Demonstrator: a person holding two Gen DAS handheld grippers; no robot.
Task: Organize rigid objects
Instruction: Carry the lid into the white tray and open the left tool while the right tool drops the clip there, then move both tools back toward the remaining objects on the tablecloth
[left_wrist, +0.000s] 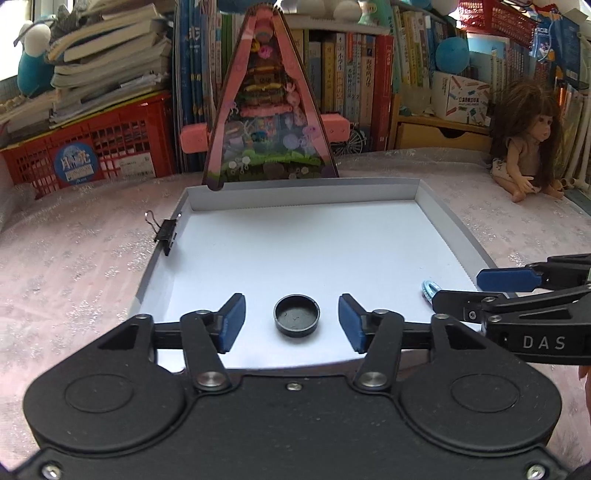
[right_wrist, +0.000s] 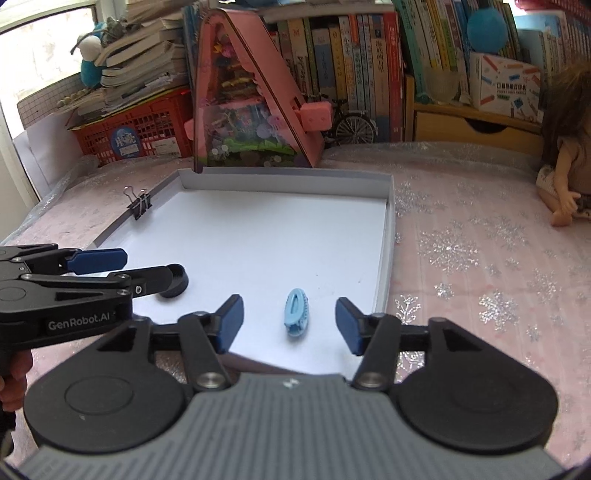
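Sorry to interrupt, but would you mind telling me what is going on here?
A person is sorting small items with two handheld grippers over a white tray. The left gripper is open around a black cap; the right gripper is open around a blue hair clip. Both items lie on the tray floor, ungripped. A binder clip sits on the tray's left wall.
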